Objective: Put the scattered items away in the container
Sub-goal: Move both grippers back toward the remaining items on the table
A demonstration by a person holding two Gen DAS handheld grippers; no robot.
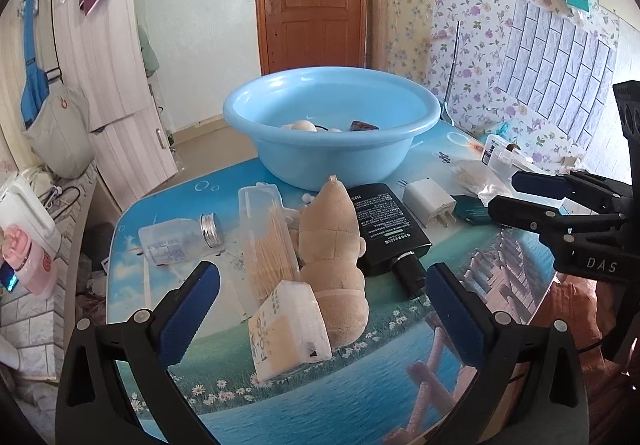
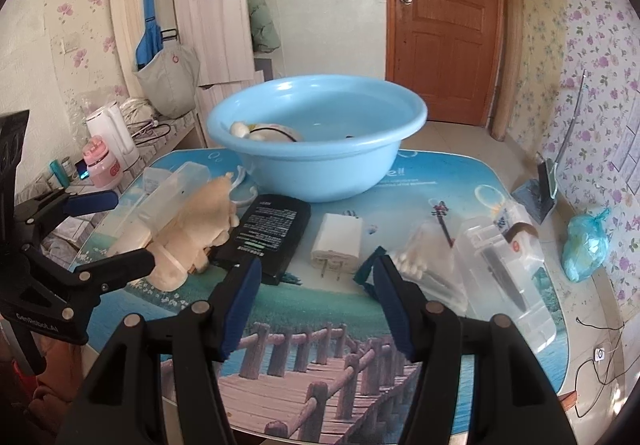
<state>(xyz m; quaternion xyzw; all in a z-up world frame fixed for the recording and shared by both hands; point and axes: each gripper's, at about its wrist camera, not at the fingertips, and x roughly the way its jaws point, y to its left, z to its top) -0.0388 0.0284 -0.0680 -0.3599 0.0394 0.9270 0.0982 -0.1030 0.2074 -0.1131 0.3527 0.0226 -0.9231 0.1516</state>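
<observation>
Table (image 1: 132, 221) – printed seaside scene with a wooden boardwalk; carries all items below.

Blue basin (image 1: 334, 125) – the container, at 12 o'clock in both views, upright on the far part of the table; it holds a few small things, among them a pale rounded object and a dark block, too hidden to identify.

Plush toy (image 1: 334, 245) – tan, lying at table centre, touching the black bottle on its right side.

Black bottle (image 1: 384, 229) – flat, printed label up, cap toward the near edge.

Tissue pack (image 1: 288, 329) – white, leaning against the plush toy at 6 o'clock in the left wrist view.

Toothpick box (image 1: 266, 237) – clear, long, just left of the plush toy.

Small clear bottle (image 1: 176, 241) – on its side with a silver cap, at 9 o'clock.

White charger (image 2: 338, 243) – prongs toward the near edge, just right of the black bottle.

Cotton swab bag (image 2: 424, 265) and clear plastic case (image 2: 508, 265) – at 3 o'clock in the right wrist view.

Left hand-held gripper (image 1: 320, 305) – jaws spread wide, empty, on either side of the tissue pack and plush toy, touching neither.

Right hand-held gripper (image 2: 320, 309) – jaws parted, empty, above the near table edge, toward the white charger
</observation>
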